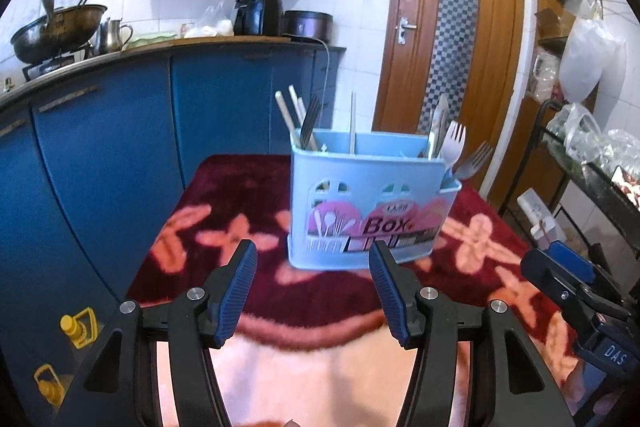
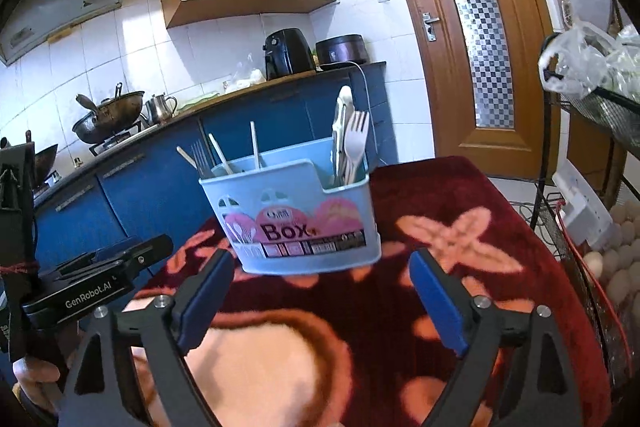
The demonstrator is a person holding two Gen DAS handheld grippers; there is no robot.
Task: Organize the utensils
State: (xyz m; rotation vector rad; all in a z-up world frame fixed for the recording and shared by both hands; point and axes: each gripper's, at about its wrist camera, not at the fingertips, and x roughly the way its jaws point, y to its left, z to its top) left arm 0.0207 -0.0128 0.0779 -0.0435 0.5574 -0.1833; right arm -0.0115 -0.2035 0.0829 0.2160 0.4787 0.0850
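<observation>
Both grippers, left (image 1: pixel 313 261) and right (image 2: pixel 322 269), stood with jaws apart and nothing between them, short of the blue cutlery box (image 1: pixel 370 211). It sat upright on the red flowered cloth (image 1: pixel 224 195), holding forks (image 1: pixel 454 143) and chopsticks (image 1: pixel 286 111) in separate compartments.

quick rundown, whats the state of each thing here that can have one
left tool: open, nothing between its jaws
right tool: open wide, empty
blue utensil box: upright on the red cloth, holding utensils
white plastic fork: standing tines up in the box's right end
chopsticks: leaning in the box's left end
wooden door: closed
</observation>
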